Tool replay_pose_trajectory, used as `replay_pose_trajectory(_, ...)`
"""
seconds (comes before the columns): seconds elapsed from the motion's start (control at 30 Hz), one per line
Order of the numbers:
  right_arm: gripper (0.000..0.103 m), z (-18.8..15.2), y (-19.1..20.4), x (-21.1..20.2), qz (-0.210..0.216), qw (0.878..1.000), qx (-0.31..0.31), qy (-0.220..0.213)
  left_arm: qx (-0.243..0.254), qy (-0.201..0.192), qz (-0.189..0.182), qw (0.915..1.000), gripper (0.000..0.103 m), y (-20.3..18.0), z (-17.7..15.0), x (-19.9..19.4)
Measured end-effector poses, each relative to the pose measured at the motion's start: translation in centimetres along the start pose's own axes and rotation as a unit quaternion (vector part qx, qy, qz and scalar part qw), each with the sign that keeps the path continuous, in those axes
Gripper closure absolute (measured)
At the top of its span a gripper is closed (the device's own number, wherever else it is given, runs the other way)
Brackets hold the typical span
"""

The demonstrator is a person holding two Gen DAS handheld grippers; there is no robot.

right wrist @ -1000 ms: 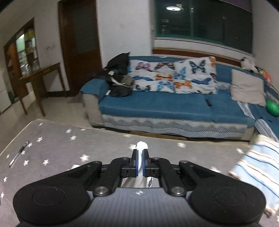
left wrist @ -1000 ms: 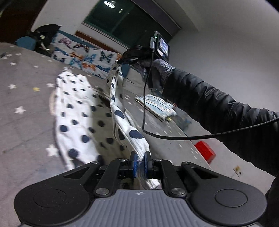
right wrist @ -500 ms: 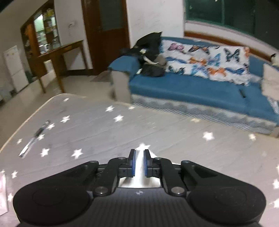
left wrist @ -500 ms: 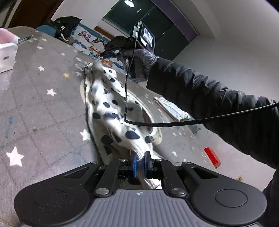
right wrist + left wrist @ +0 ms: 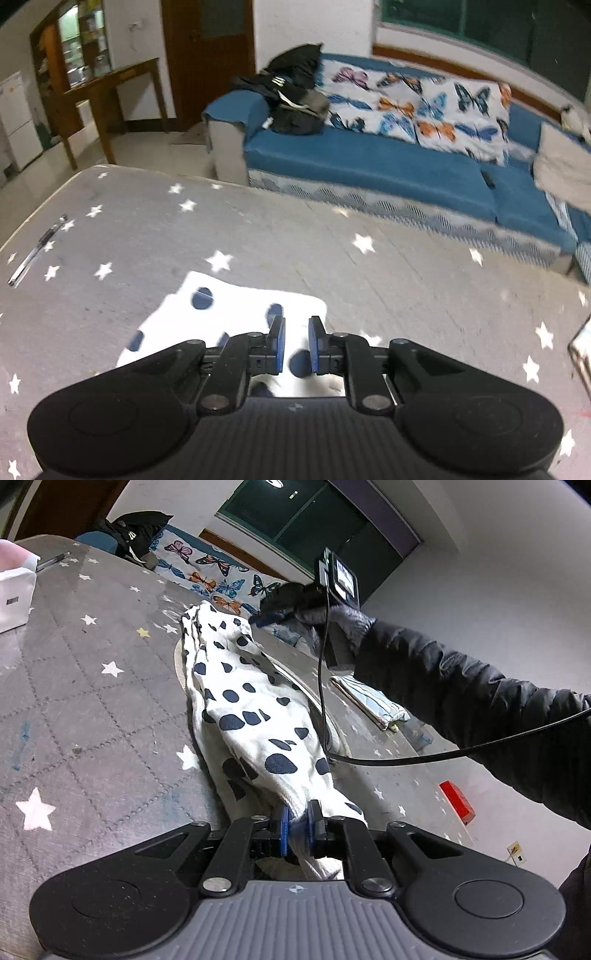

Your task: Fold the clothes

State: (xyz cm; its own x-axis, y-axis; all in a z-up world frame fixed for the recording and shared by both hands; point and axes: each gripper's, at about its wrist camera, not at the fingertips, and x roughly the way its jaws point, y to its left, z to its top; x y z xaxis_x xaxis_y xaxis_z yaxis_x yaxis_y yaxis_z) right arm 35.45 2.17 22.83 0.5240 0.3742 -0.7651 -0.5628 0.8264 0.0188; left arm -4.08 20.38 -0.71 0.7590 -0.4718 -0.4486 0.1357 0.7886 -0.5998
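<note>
A white garment with dark blue spots [image 5: 243, 701] lies in a long bunched strip across the grey star-patterned table [image 5: 92, 709]. My left gripper [image 5: 298, 825] is shut on its near end, low over the table. My right gripper [image 5: 296, 343] is open, its jaws a little apart, just above the garment's far end [image 5: 229, 314], which lies flat on the table [image 5: 295, 243]. In the left wrist view the right gripper [image 5: 258, 620] hovers beside that far end, held by a gloved hand.
A folded striped cloth [image 5: 369, 701] lies on the table to the right. A white box [image 5: 14, 590] and a pen [image 5: 33, 254] are at the left. A blue sofa [image 5: 369, 158] with butterfly cushions stands beyond the table. A red object [image 5: 456, 801] lies on the floor.
The garment was lowered from hanging between the grippers onto the table. My right gripper opened and let go of the far end. My left gripper kept its hold.
</note>
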Motion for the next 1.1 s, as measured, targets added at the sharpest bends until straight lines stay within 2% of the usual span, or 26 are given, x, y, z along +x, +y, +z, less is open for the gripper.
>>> replay_pose_trajectory(0.13, 0.090, -0.3, 0.1, 0.6, 0.016, 1.000, -0.001, -0.006, -0.003, 0.009, 0.008, 0.9999, 0.091, 0.2, -0.1, 0.4)
replay_pose_trajectory(0.23, 0.090, -0.2, 1.9, 0.3, 0.059, 0.998, -0.014, -0.013, -0.005, 0.011, 0.011, 0.9999, 0.090, 0.2, -0.1, 0.5)
replay_pose_trajectory(0.3, 0.084, -0.1, 3.4, 0.3, 0.084, 0.996, -0.017, -0.011, -0.006, 0.011, 0.012, 0.9999, 0.090, 0.2, -0.1, 0.4)
replay_pose_trajectory(0.37, 0.072, 0.1, 4.9, 0.3, 0.108, 0.994, -0.020, -0.009, -0.006, 0.011, 0.013, 0.9998, 0.090, 0.2, -0.2, 0.4)
replay_pose_trajectory(0.47, 0.072, -0.1, 7.2, 1.1, 0.108, 0.993, -0.043, 0.004, -0.006, 0.009, 0.013, 0.9999, 0.090, 0.1, -0.2, 0.3)
replay_pose_trajectory(0.53, 0.073, -0.5, 8.5, 1.9, 0.086, 0.994, -0.059, 0.013, -0.005, 0.006, 0.013, 0.9999, 0.090, 0.0, -0.2, 0.3)
replay_pose_trajectory(0.57, 0.077, -0.7, 8.8, 2.1, 0.080, 0.995, -0.063, 0.016, -0.004, 0.005, 0.012, 0.9999, 0.090, 0.0, -0.2, 0.2)
replay_pose_trajectory(0.6, 0.083, -0.9, 8.9, 2.3, 0.080, 0.995, -0.064, 0.017, -0.004, 0.004, 0.012, 0.9999, 0.091, 0.1, -0.2, 0.2)
replay_pose_trajectory(0.63, 0.093, -1.1, 9.0, 2.3, 0.076, 0.995, -0.064, 0.016, -0.004, 0.003, 0.011, 0.9999, 0.091, 0.1, -0.2, 0.1)
replay_pose_trajectory(0.7, 0.100, -1.3, 9.0, 2.2, 0.071, 0.995, -0.064, 0.010, -0.002, 0.001, 0.009, 1.0000, 0.092, 0.0, -0.2, 0.0)
replay_pose_trajectory(0.93, 0.102, 0.2, 7.9, -0.5, 0.086, 0.995, -0.023, -0.048, 0.018, -0.017, 0.000, 0.9997, 0.092, -0.7, 0.0, -0.6)
replay_pose_trajectory(1.1, 0.101, 0.3, 8.3, 0.9, 0.100, 0.994, -0.010, -0.039, 0.008, -0.009, 0.018, 0.9998, 0.092, -0.3, -0.4, 0.0)
